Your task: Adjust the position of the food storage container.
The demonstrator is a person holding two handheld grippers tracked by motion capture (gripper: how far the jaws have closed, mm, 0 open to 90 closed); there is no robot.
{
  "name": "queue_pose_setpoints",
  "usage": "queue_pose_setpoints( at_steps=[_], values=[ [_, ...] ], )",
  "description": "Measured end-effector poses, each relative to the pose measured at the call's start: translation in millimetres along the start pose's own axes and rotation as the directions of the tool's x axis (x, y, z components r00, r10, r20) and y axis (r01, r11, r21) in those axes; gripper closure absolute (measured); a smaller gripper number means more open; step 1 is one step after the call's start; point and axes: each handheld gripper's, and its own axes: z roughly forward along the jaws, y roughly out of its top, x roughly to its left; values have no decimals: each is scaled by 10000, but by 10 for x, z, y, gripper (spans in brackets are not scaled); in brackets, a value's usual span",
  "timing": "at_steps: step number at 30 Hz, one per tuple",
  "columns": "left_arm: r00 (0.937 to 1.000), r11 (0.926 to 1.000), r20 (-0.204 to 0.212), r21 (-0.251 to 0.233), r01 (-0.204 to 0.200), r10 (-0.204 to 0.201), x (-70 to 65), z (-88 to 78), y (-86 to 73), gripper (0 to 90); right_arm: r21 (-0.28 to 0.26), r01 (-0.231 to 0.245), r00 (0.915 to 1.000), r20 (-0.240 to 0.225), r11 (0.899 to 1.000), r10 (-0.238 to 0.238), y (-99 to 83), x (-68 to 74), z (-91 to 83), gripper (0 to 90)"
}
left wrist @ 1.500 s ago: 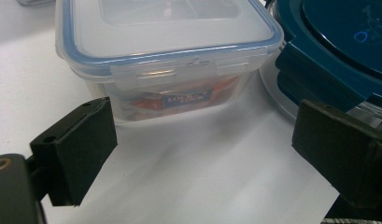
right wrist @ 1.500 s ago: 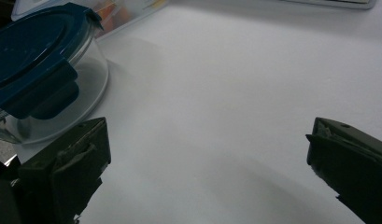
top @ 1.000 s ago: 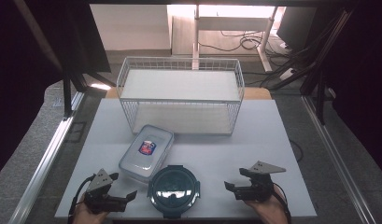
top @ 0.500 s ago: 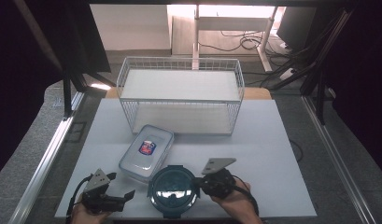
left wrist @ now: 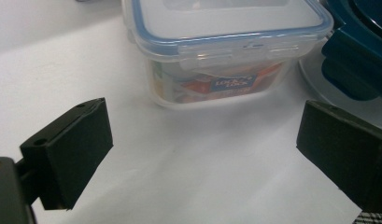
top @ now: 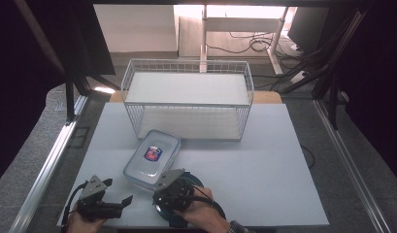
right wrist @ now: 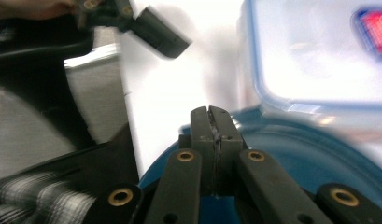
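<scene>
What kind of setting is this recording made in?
Probably a lab or workshop recording station, not a home. A white table top sits inside a dark metal frame, loose cables lie on the floor behind, and staged props wait on the table: a wire basket and a clear food container.

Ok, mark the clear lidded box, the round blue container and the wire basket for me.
clear lidded box (top: pixel 152 156): high view, on the middle of its lid, by the label.
round blue container (right wrist: pixel 291 154): right gripper view, on its dark blue top beyond the jaws.
wire basket (top: pixel 186 63): high view, on its far top rim.
</scene>
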Motion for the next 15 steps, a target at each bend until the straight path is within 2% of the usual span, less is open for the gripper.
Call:
queue_pose_setpoints(
  at_steps=[1, 2, 3, 7, 11, 15],
  values=[
    [10000, 10000, -16, 13, -18, 18, -3, 5, 1, 32, -11, -130, 9993, -346, 9999, 130, 65, -10, 40, 886],
    [10000, 10000, -29, 41, -57, 57, -9, 11, 2, 32, -17, -116, 9995, -288, 9999, 116, 86, 0, 61, 886],
    [10000, 9999, -23, 70, -88, 88, -11, 14, 2, 32, 147, 148, 9998, -148, 9998, -145, 123, 29, 111, 886],
    [9999, 9999, -22, 100, -115, 115, -17, 21, 1, 32, 876, 506, 9987, -9, 9949, -507, 198, 111, 287, 890],
    [10000, 9999, 8, 97, -82, 82, -11, 18, -2, 33, 1265, 614, 9979, 137, 9901, -636, 239, 131, 322, 894],
    [9999, 9999, 57, 97, -107, 107, -15, 19, -2, 33, 1473, 638, 9978, 84, 9870, -658, 234, 136, 300, 897]
  ],
)
